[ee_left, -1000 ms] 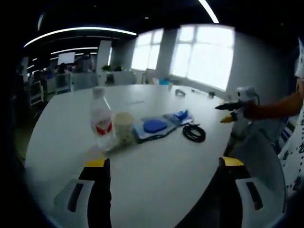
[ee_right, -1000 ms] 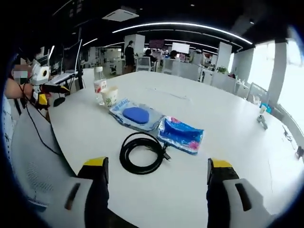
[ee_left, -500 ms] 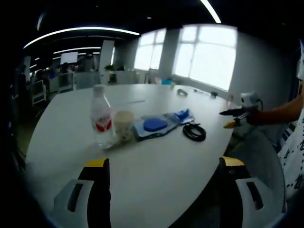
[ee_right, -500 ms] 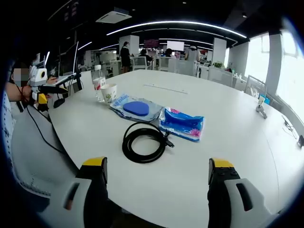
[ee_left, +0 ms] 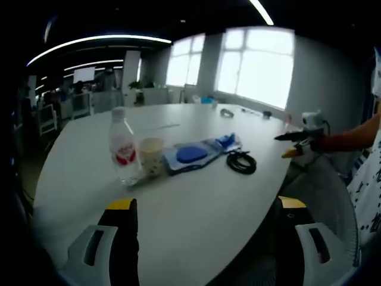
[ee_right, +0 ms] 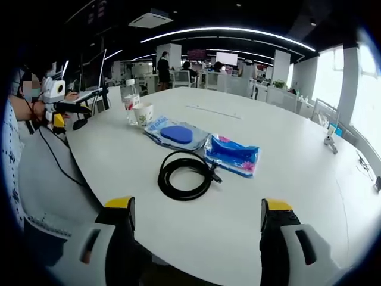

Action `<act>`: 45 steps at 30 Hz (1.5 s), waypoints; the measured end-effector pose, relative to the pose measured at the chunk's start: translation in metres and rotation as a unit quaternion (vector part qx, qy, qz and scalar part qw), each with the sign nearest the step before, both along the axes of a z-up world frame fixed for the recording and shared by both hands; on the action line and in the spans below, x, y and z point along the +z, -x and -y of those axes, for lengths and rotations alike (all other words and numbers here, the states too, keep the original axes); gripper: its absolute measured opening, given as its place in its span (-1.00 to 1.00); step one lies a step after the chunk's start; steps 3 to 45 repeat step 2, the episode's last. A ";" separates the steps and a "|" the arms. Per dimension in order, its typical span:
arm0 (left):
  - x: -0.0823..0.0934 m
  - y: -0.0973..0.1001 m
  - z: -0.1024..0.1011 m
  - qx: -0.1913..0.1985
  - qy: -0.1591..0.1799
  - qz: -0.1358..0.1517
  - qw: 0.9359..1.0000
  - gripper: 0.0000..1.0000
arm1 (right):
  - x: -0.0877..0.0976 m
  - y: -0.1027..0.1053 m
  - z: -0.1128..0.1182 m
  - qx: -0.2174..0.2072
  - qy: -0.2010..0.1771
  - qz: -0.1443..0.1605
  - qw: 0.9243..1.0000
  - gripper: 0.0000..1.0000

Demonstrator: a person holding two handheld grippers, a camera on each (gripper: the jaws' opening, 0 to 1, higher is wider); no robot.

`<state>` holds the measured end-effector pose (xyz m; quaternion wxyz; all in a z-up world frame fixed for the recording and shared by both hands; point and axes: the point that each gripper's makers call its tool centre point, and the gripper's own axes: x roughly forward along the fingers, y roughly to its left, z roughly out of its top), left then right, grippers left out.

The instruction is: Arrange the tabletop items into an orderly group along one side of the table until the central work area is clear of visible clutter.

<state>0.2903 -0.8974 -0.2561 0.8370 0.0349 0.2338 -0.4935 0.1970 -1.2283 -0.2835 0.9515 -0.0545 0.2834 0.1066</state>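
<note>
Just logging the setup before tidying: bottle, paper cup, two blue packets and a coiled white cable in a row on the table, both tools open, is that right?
Not quite. The coiled cable is black, not white, as the right gripper view shows. The rest holds: bottle, paper cup, two blue packets in a row on the table, with the left tool and right tool open.

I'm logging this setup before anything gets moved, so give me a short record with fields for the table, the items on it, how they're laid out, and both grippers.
table: white table, round-edged
items: water bottle, paper cup, clear packet with blue pad, blue packet, coiled black cable
layout: items in a loose row near the table's edge; bottle and cup side by side
left gripper: open, holding nothing
right gripper: open, holding nothing
</note>
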 end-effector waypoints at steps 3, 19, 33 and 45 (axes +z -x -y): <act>-0.001 0.000 0.000 0.001 -0.003 -0.002 1.000 0.85 | 0.000 0.000 -0.001 0.001 -0.001 0.000 1.000 0.71; -0.001 0.000 0.000 0.001 -0.003 -0.002 1.000 0.85 | 0.000 0.000 -0.001 0.001 -0.001 0.000 1.000 0.71; -0.001 0.000 0.000 0.001 -0.003 -0.002 1.000 0.85 | 0.000 0.000 -0.001 0.001 -0.001 0.000 1.000 0.71; -0.001 0.000 0.000 0.001 -0.003 -0.002 1.000 0.85 | 0.000 0.000 -0.001 0.001 -0.001 0.000 1.000 0.71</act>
